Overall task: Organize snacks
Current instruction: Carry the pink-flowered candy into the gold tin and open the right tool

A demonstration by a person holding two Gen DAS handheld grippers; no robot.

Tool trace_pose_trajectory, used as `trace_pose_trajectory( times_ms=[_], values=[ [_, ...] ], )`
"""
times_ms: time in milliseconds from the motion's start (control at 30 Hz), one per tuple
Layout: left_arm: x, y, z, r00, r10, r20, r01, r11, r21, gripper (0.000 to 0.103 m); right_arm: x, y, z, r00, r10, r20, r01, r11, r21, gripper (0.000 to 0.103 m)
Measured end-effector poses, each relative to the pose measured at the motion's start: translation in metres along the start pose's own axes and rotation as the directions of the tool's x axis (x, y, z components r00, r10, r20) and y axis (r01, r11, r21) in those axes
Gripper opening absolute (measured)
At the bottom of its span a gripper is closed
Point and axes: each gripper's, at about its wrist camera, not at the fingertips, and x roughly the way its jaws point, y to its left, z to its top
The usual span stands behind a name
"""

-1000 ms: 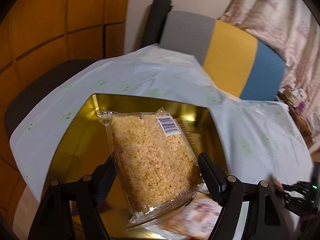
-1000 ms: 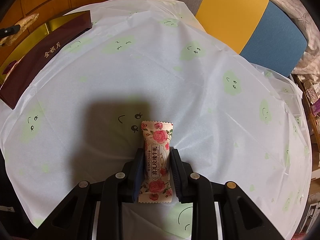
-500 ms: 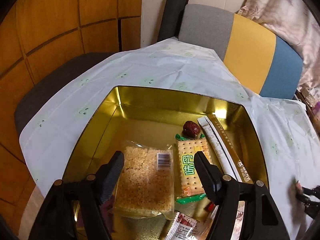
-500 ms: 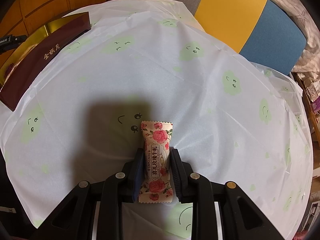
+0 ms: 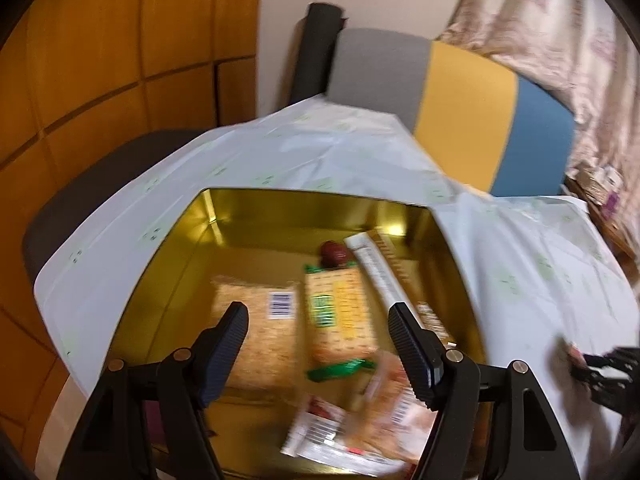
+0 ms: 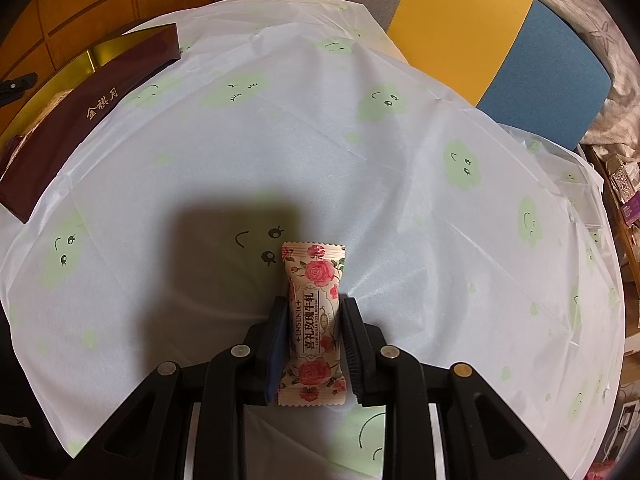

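**Nougat gripped over cloud-print cloth as gold tin fills**

White cloth (image 6: 360,168) printed with green smiling clouds covers the table, and on it, nearest the right wrist camera, the right gripper (image 6: 314,320) is clamped on one nougat (image 6: 314,304) in a pink rose wrapper. The sweet stands lengthwise between the two fingers, its far end poking out past the tips and its near end lying back toward the camera. Farther left on the cloth sits a maroon box side (image 6: 80,116) with gold characters, gold metal showing behind it.

Over at the left wrist camera, the left gripper (image 5: 318,322) hangs with fingers spread wide and nothing between them, above an open gold tin (image 5: 280,204). Inside lie one rice-crisp pack (image 5: 264,336) with a barcode, below the left finger; one cracker pack (image 5: 340,312) with green ends, just beside it; one red date (image 5: 334,252) at the cracker pack's far end; and a long white sachet (image 5: 380,272) along the right wall. More wrappers at the tin's near edge are too blurred to count.

Beyond the table stand a chair back (image 5: 460,108) in grey, yellow and blue, wood panelling (image 5: 120,40) and a pale curtain (image 5: 560,32).
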Motion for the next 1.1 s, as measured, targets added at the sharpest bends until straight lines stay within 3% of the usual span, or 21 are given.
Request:
trace_pose_trajectory(
  times_ms=[200, 433, 900, 1100],
  values=[
    [-0.025, -0.041, -0.013, 0.990, -0.137, 0.042, 0.130, 0.983, 0.129, 0.072, 0.000, 0.001, 0.000, 1.000, -0.001, 0.000, 0.001, 1.000, 0.001, 0.026],
    [-0.045, -0.091, -0.040, 0.957, -0.290, -0.001, 0.279, 0.918, 0.281, 0.072, -0.001, 0.001, 0.000, 1.000, -0.005, 0.001, 0.005, 1.000, 0.001, 0.026],
    [-0.047, -0.144, -0.102, 0.914, -0.384, -0.133, 0.403, 0.810, 0.427, 0.072, -0.001, 0.004, 0.003, 1.000, -0.015, -0.011, 0.015, 0.999, 0.042, 0.026],
    [-0.034, -0.149, -0.124, 0.904, -0.387, -0.184, 0.427, 0.788, 0.443, 0.072, 0.000, 0.002, 0.007, 0.999, -0.032, -0.024, 0.035, 0.994, 0.107, 0.026]
  ],
)
